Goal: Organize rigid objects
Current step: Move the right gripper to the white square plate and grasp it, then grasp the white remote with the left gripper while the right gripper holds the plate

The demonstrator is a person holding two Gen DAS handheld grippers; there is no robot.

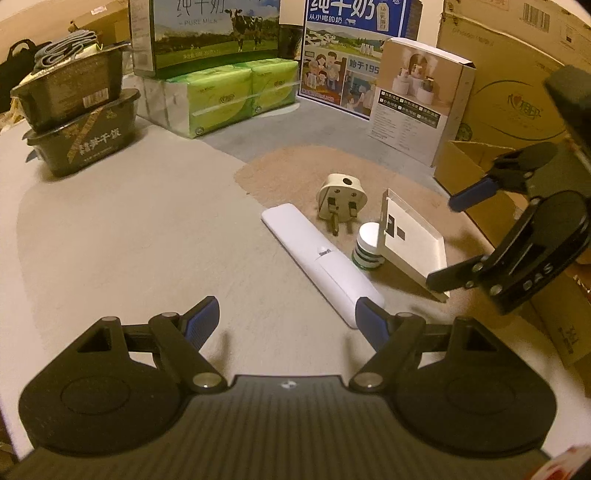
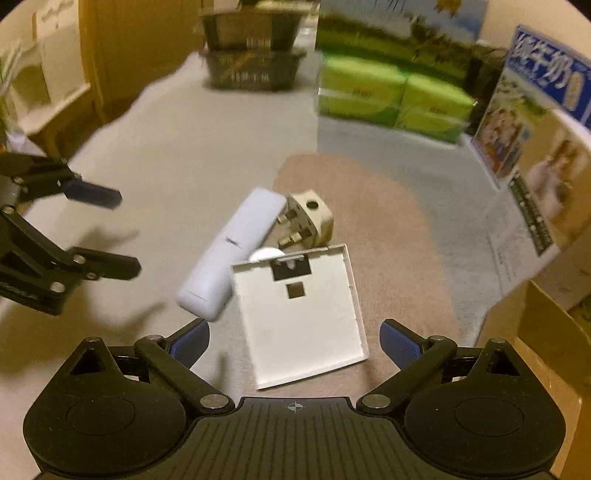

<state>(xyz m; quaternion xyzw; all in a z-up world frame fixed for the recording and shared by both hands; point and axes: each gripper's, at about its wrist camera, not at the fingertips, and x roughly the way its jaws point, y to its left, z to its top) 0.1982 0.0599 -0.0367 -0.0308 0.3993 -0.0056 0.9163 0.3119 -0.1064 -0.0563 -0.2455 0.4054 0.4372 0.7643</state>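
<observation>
Blue-padded left tool [image 1: 288, 317] and right tool [image 2: 295, 341] both gape wide, gripping nothing.

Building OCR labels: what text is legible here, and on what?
"PURE MILK": green milk carton.
"195": blue milk carton, partly hidden; its large Chinese title is cut off.
"DAS": right gripper body.
Black food tubs: Chinese label, unclear.
White product box: print too small.

White remote [image 1: 322, 264], cream plug [image 1: 341, 199] and propped white plate [image 1: 410, 240] cluster on the mat.
</observation>
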